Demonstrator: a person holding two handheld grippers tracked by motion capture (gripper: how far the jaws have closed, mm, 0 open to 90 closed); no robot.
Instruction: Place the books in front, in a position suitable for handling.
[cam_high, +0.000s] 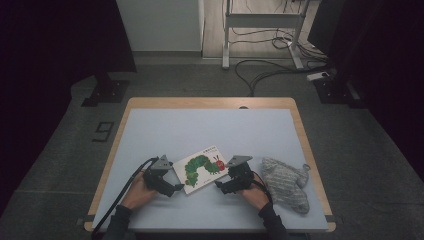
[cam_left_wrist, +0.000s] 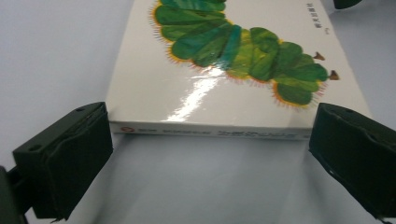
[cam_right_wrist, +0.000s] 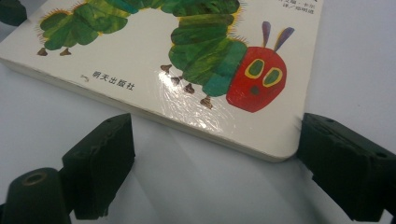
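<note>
I am holding both open grippers, left gripper (cam_high: 172, 189) and right gripper (cam_high: 223, 186), flanking the book (cam_high: 202, 168) lying flat, its long axis running eight to two o'clock.

In the left gripper view the picture book (cam_left_wrist: 205, 88) ran off the top edge, so the caterpillar's front end and the far part of the cover were cut away; the small print along its near spine was too blurred to read. In the right gripper view the same book was cropped at the top and left, and the caterpillar's back arched out of frame. The left gripper (cam_left_wrist: 210, 158) and right gripper (cam_right_wrist: 215, 168) each showed just the jaw ends, cut by the bottom edge. In the high view the title on the cover was too small to read, the person's forearms left the bottom edge, and the grey knitted cloth (cam_high: 286, 184) at the right could not be identified more closely.
</note>
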